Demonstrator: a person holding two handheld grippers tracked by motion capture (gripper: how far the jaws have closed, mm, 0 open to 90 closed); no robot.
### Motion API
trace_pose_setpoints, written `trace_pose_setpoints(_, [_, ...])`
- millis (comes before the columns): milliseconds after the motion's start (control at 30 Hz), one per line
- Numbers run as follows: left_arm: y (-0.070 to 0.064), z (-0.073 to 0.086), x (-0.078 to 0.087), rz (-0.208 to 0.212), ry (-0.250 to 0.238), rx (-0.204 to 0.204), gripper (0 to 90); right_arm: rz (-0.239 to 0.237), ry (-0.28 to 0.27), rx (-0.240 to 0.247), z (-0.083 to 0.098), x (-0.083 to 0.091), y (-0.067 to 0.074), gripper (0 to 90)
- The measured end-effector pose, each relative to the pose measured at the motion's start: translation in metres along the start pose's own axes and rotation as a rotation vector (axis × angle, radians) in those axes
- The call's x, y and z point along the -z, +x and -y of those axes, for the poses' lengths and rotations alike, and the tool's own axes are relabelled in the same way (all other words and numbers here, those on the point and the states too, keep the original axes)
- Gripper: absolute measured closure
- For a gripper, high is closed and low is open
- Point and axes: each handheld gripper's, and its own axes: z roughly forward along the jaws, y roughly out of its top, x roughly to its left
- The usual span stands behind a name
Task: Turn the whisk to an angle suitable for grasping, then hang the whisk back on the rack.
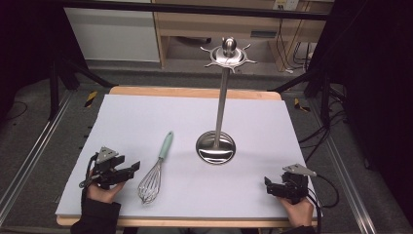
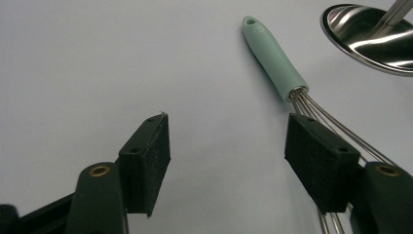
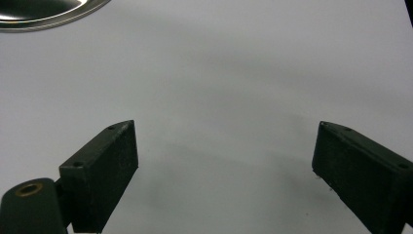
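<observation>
**Both grippers parted and empty, whisk beside the left one**

Nearest the high camera: two hands at the near table edge, each holding a gripper. Left gripper sits at the near-left of the mat, jaws spread apart with nothing between them (its own view shows clear mat in the gap). Right gripper sits at the near-right, jaws also wide apart and empty; grey three-cornered plate on top, cable trailing off the mat's right side.

Whisk lies flat on the pale mat just right of the left gripper, wire head toward the person, mint-green handle pointing away toward the stand. In the left gripper view the wires run behind the right-hand jaw; contact cannot be told.

Steel utensil stand is upright near mat centre: round base, thin pole, hooked crown on top, no utensils hanging. Its base rim shows at the upper left of the right gripper view, well apart from those jaws.

Mat covers a wooden table.
</observation>
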Motion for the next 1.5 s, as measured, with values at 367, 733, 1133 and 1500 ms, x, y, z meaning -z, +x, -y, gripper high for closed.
trace_pose_setpoints(367, [-0.013, -0.013, 0.009, 0.024, -0.015, -0.040, 32.3, 0.006, -0.009, 0.010, 0.000, 0.001, 0.002, 10.1])
trace_pose_setpoints(733, [-0.022, -0.029, 0.012, 0.058, -0.027, -0.056, 32.3, 0.015, -0.012, 0.013, -0.001, 0.000, 0.001, 10.0])
trace_pose_setpoints(1133, [-0.029, -0.045, 0.011, 0.080, -0.025, -0.069, 31.5, 0.020, -0.023, -0.003, -0.001, 0.002, 0.000, 10.0])
trace_pose_setpoints(1500, [-0.035, -0.059, -0.002, 0.095, 0.031, -0.089, 32.4, 0.025, -0.012, 0.024, -0.002, 0.001, 0.002, 10.0])
